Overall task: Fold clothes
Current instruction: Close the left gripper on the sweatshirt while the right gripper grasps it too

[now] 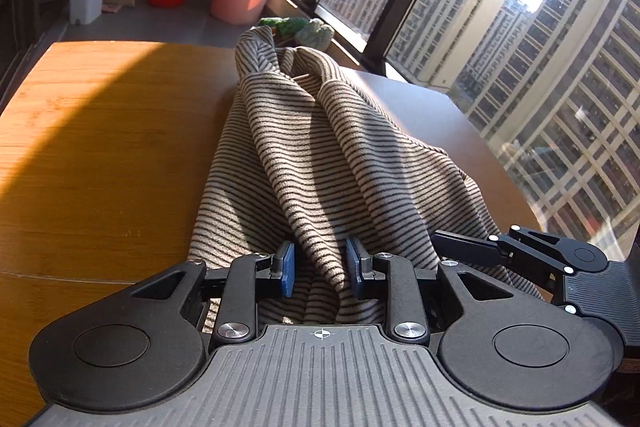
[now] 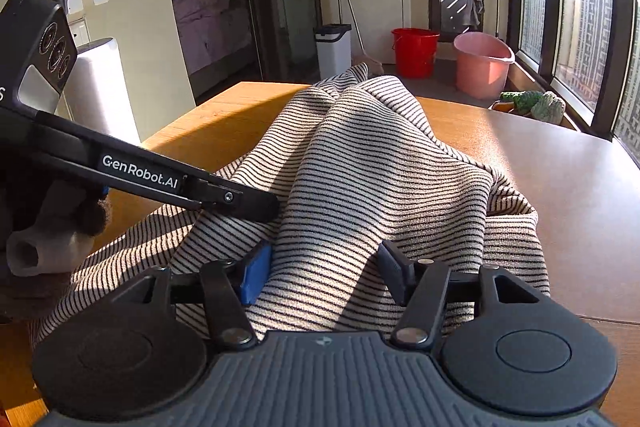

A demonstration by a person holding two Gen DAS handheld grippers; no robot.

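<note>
Our left gripper (image 1: 320, 269) pinches a ridge of the striped garment (image 1: 320, 147), which runs toward twelve o'clock across the wooden table (image 1: 100, 147). At three o'clock, our right gripper (image 2: 324, 273) clamps a broader fold.

The striped garment (image 1: 320, 155) heaps along the middle of the worktop (image 1: 100, 147), rising in folds ahead of both grippers. Left of the heap the wood lies bare and passable. The right gripper (image 1: 472, 251) crowds close beside the left gripper (image 1: 320, 267) over the near hem.
</note>
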